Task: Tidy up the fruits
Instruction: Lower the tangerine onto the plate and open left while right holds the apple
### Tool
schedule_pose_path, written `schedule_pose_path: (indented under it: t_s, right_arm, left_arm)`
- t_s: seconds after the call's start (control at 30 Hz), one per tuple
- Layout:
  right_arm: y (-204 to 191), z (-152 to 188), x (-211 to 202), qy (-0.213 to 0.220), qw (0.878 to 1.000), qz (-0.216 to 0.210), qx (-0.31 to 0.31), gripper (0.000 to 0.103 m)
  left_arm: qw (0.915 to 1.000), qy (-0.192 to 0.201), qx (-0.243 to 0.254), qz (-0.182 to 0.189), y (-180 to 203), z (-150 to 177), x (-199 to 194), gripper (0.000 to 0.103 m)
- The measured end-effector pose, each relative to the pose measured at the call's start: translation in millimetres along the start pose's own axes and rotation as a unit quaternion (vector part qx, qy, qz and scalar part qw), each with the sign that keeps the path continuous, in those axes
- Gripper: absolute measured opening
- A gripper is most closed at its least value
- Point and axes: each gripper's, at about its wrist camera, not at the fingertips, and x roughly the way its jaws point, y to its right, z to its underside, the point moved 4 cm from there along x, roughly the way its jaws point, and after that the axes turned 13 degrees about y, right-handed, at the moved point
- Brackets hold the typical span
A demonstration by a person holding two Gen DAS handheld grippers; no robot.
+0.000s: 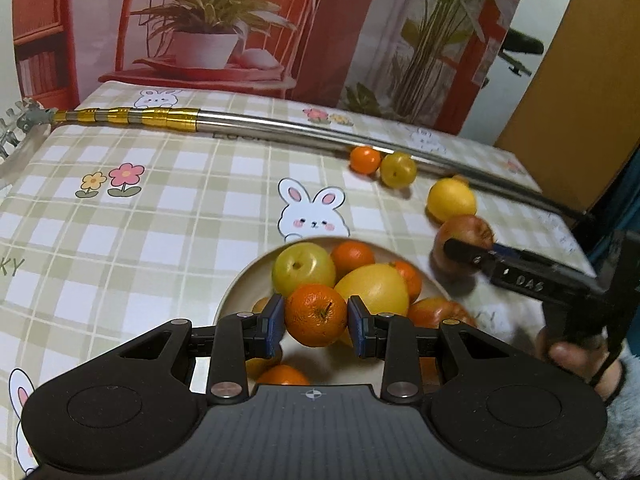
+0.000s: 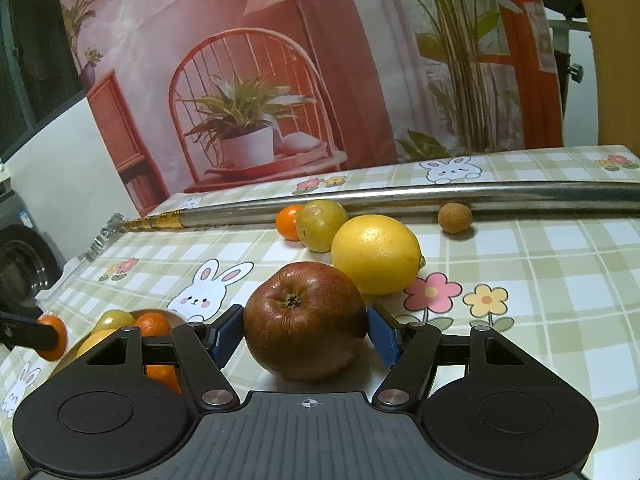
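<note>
Orange mandarin in left claw — (right: apple).

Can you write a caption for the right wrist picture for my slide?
The right tool grips a red apple on the bunny tablecloth, with a lemon just behind it.

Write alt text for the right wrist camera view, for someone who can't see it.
The right gripper clamps a red apple resting on a checked bunny-print tablecloth. Behind it lie a lemon, a greenish fruit, a small orange and a metal pole.
</note>
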Motion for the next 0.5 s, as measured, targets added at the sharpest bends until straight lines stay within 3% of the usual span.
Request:
schedule_pose_path:
  t_s: [0.5]
  right_arm:
    - [-0.3, 4.5, -2.5, -0.004, 1.0, 0.003, 0.0, 0.063]
  left_arm:
    - [0.9992, -0.014, 0.031, -0.02, -4.5, 10.4, 9.0, 0.036]
